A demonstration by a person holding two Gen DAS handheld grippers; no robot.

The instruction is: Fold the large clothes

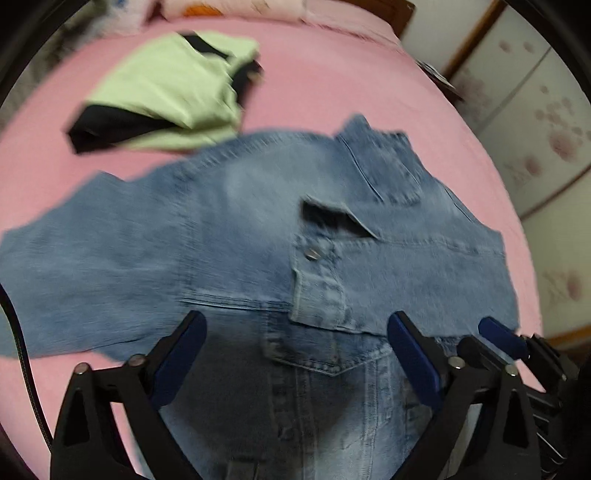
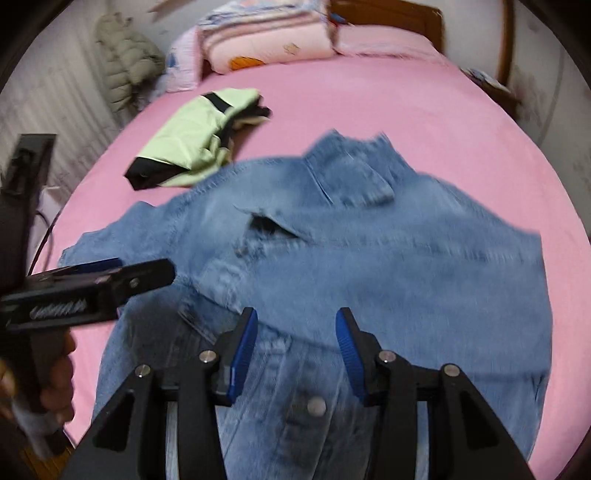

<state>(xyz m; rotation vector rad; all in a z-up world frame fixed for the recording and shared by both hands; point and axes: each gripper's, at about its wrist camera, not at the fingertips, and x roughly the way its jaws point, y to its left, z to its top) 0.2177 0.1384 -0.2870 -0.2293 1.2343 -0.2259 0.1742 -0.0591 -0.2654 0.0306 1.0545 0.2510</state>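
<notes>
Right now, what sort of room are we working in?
A bedroom, most likely. The denim jacket lies on a bed with a pink sheet, with a wooden headboard and folded bedding at its far end.

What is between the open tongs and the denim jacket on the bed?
Nothing visible. Both the left tongs and right tongs hang open directly over the denim jacket; the green garment lies beyond it.
</notes>
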